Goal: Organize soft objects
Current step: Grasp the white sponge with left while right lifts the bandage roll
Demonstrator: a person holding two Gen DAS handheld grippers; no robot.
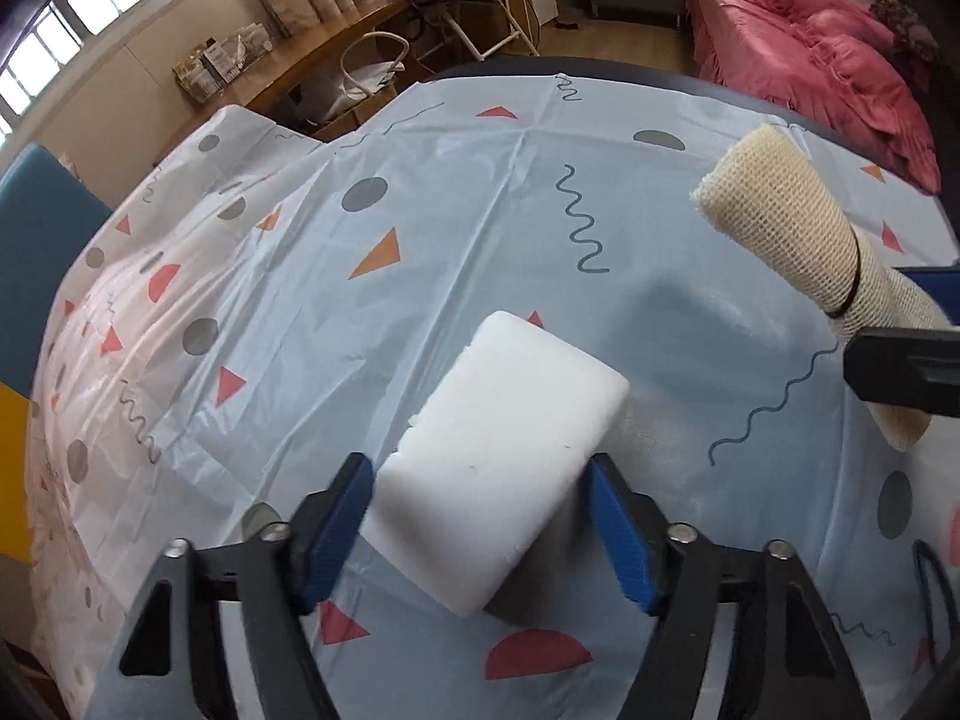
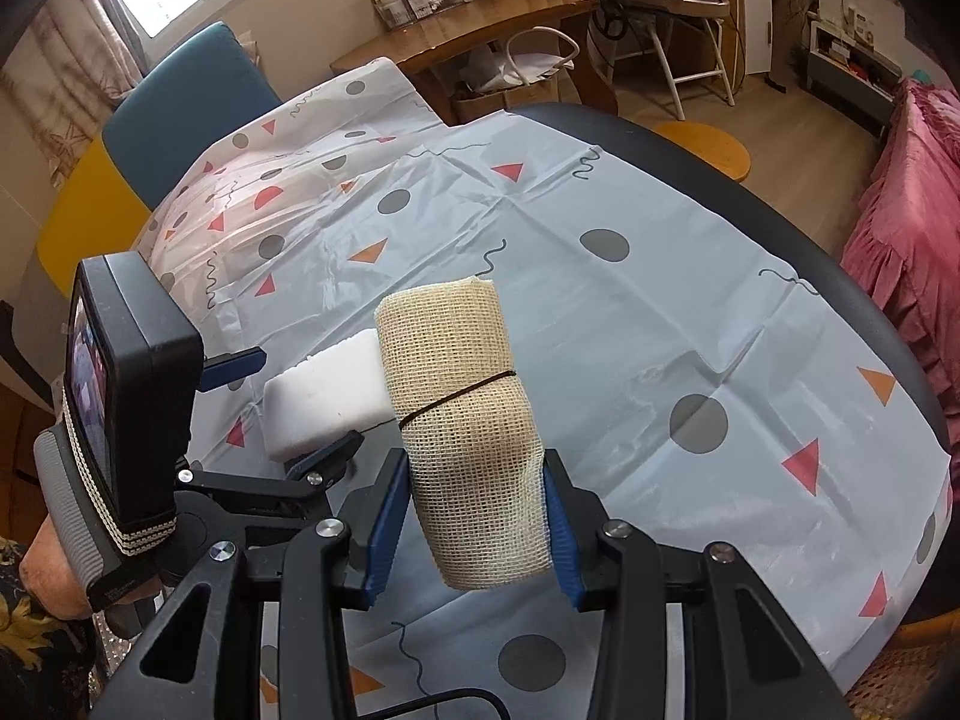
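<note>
- The desk [image 1: 600, 192], under a glossy pale-blue plastic cloth [image 2: 600, 330] printed with triangles, dots and squiggles, stands in a room with a pink ruffled bed [image 1: 840, 48].
- Right tool [image 2: 474, 516], tilted steeply down, is clamped on a rolled beige mesh cloth [image 2: 462, 372] bound with a dark band and raised above the desk.
- Left tool [image 1: 480, 528] straddles a white foam block [image 1: 510, 438] lying on the desk; whether its blue pads press it, I cannot tell.

Both the left gripper [image 1: 480, 531] and right gripper [image 2: 474, 531] have black angular frames, silver screws and ribbed blue pads; a dark floral sleeve [image 2: 24, 648] shows
</note>
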